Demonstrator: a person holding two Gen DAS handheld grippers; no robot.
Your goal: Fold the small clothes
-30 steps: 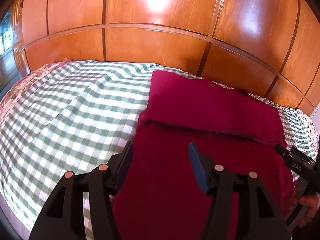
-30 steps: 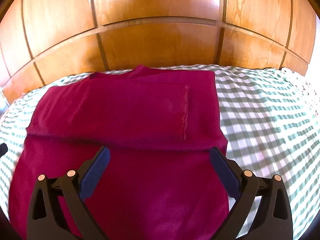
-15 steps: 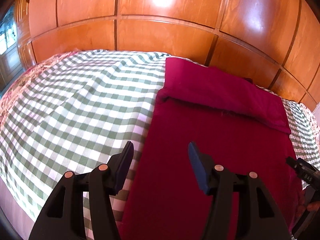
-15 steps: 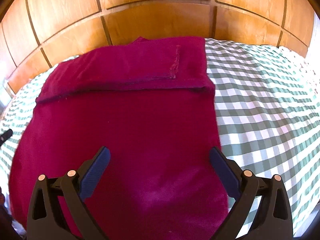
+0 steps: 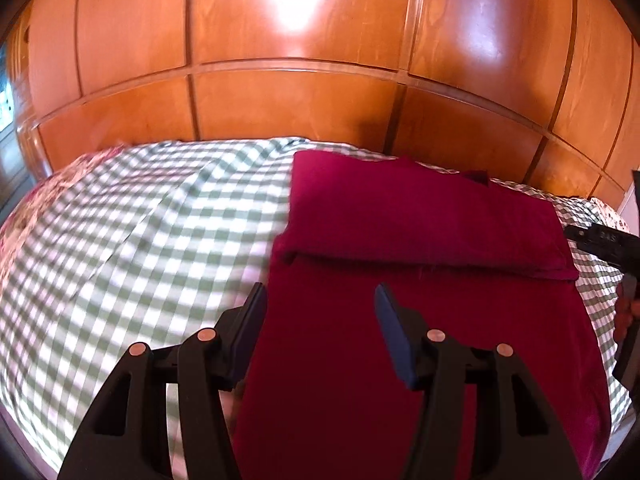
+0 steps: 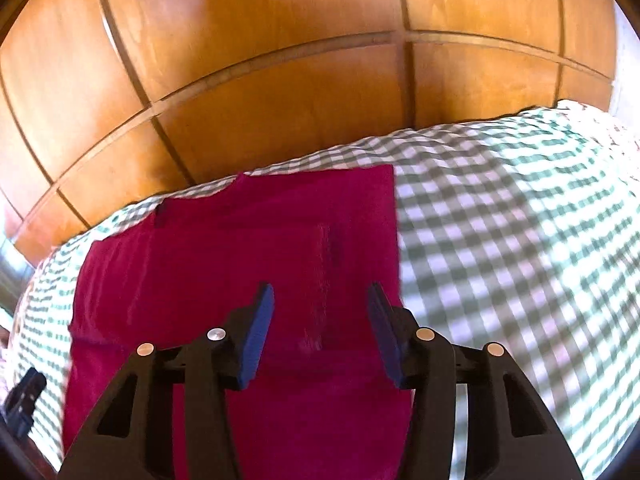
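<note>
The left gripper (image 5: 320, 300) hovered with jaws parted and empty over the 9 o'clock edge of the red garment (image 5: 420, 320), while the right gripper (image 6: 320, 300) was closing on nothing above its 3 o'clock side. The garment lay on the checked bedspread (image 5: 140, 260), its far end folded back toward 12 o'clock, the wooden headboard (image 5: 300, 80) beyond.

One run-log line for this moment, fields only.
garment: dark red, far part folded, flat on checked bedspread | left gripper: open, over left edge | right gripper: closing, nothing pinched yet
</note>
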